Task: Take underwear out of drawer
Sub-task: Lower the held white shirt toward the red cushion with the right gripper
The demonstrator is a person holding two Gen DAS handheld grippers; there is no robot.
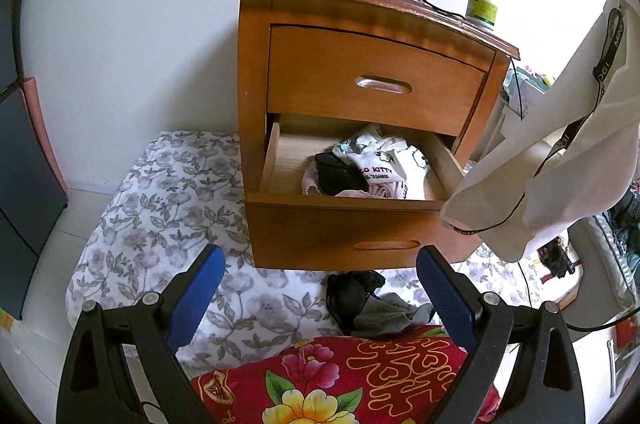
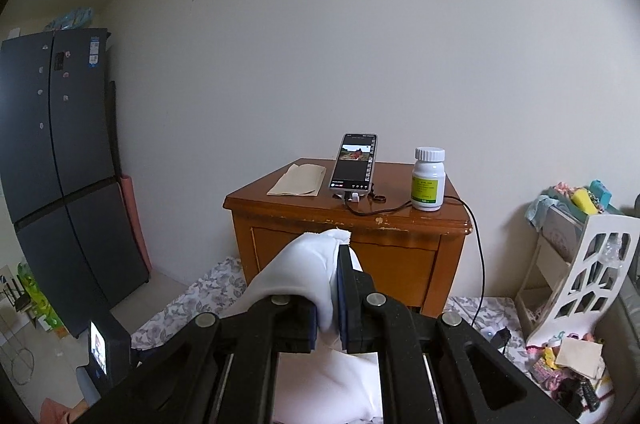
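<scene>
A wooden nightstand (image 1: 372,88) stands against the wall with its lower drawer (image 1: 344,224) pulled out. Inside lies a pile of underwear (image 1: 372,168), white printed pieces and a black one. In the left wrist view my left gripper (image 1: 320,288) is open and empty, low in front of the drawer. A white underwear garment with a black lettered waistband (image 1: 552,160) hangs in the air at the right. In the right wrist view my right gripper (image 2: 328,304) is shut on that white underwear (image 2: 304,272), held above the nightstand's (image 2: 352,220) front.
Dark and grey garments (image 1: 368,300) lie on the floral sheet (image 1: 160,224) before the drawer, beside a red flowered quilt (image 1: 340,376). A phone (image 2: 354,164) with cable, a pill bottle (image 2: 428,180) and a napkin sit on the nightstand top. A dark fridge (image 2: 60,164) stands left, a white rack (image 2: 580,276) right.
</scene>
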